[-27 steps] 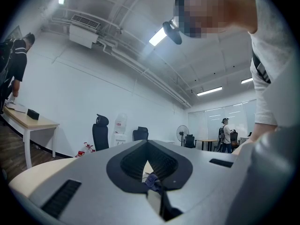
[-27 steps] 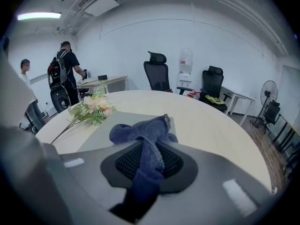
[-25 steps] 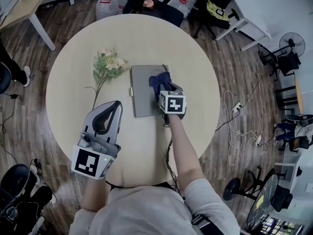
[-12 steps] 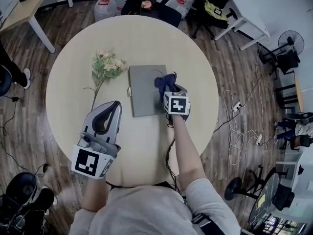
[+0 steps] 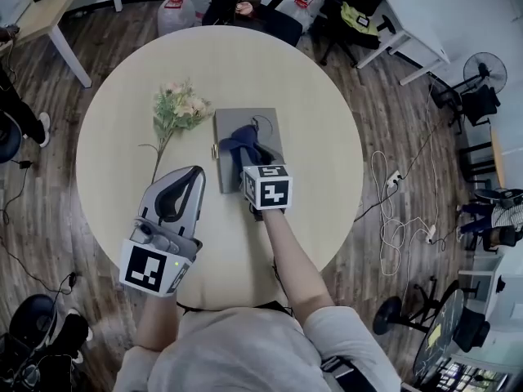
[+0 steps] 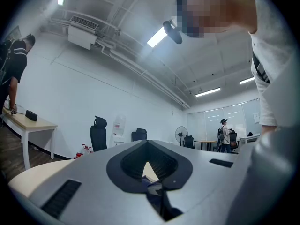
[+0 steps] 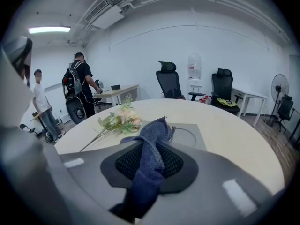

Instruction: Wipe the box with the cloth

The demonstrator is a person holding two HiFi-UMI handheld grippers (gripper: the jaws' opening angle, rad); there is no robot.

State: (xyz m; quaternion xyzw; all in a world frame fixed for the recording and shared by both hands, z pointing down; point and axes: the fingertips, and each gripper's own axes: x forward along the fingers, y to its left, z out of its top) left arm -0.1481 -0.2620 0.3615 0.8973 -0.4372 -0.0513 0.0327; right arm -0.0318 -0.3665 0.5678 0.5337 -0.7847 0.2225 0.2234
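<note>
A flat grey box (image 5: 264, 124) lies near the middle of the round table (image 5: 139, 64). A dark blue cloth (image 5: 238, 142) rests on the box's left half, and my right gripper (image 5: 245, 160) is shut on it. In the right gripper view the cloth (image 7: 151, 146) hangs bunched between the jaws, with the box (image 7: 190, 134) just beyond. My left gripper (image 5: 194, 176) hovers over the table's near left, clear of the box. Its jaws are shut on nothing in the left gripper view (image 6: 151, 173).
A bunch of flowers (image 5: 181, 111) lies just left of the box, also in the right gripper view (image 7: 119, 120). Office chairs (image 5: 261, 6) and a water bottle (image 5: 176, 8) stand beyond the table's far edge. Two people (image 7: 79, 90) stand by a desk at left.
My right gripper has dragged the cloth leftward across the box, from its right edge to its left half. The left gripper has stayed put.
</note>
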